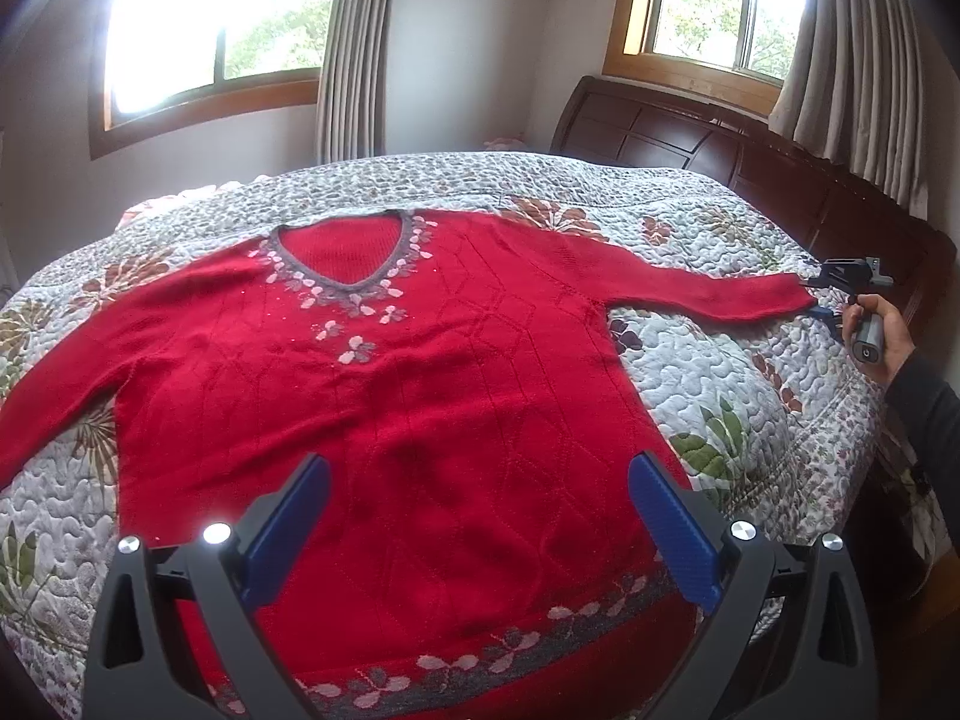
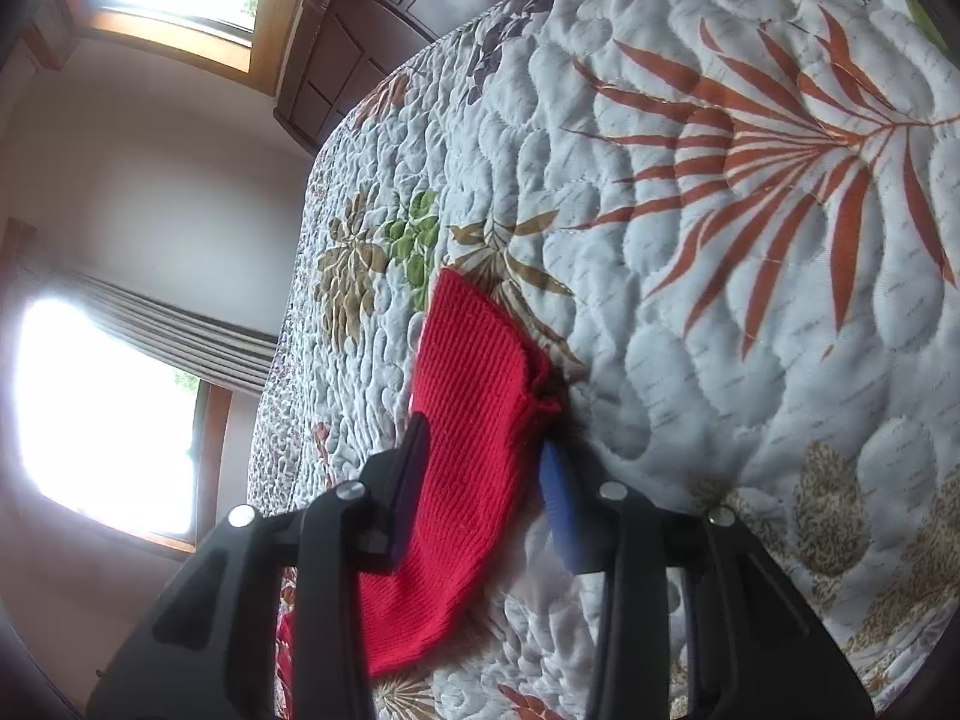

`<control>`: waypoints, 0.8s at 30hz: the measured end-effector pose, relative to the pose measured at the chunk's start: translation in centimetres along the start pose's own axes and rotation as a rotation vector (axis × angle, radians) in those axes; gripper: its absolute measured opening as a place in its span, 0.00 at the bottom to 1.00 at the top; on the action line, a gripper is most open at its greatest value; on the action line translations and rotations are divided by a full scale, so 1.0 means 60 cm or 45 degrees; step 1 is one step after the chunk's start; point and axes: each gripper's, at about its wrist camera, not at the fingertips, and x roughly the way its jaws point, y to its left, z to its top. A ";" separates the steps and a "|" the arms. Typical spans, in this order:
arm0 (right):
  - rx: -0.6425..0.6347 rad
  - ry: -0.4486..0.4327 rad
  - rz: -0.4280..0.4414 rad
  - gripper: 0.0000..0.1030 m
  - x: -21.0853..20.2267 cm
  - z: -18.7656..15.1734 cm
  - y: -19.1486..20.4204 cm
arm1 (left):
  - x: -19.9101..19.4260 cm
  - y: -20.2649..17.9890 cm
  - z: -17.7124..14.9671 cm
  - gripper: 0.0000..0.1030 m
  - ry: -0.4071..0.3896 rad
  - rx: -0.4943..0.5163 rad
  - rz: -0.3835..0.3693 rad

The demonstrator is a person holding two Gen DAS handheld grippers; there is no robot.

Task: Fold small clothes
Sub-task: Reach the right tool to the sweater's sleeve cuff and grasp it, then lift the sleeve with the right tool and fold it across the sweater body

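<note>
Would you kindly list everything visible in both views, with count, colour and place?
sweater: one, red with grey-pink flower trim, spread flat on the quilt
quilt: one, white with leaf print, covering the bed
headboard: one, dark wood, at the bed's far right
windows: two, wood-framed, on the back wall
curtains: pale grey, beside the windows
left hand-held gripper: open, above the sweater's lower half
right hand-held gripper: around the sleeve cuff
hand: one, dark sleeve, holding the right hand-held gripper
</note>
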 end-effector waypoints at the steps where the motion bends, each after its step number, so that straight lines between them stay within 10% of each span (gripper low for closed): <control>1: 0.001 -0.003 -0.004 0.20 0.001 0.001 -0.001 | -0.001 0.002 -0.001 0.96 0.000 -0.001 0.004; 3: -0.011 0.004 -0.012 0.05 0.003 0.001 -0.003 | 0.000 0.007 -0.002 0.96 0.004 -0.005 0.009; 24: -0.562 -0.076 0.015 0.04 -0.054 -0.081 0.258 | -0.022 0.109 0.003 0.96 0.047 -0.253 -0.201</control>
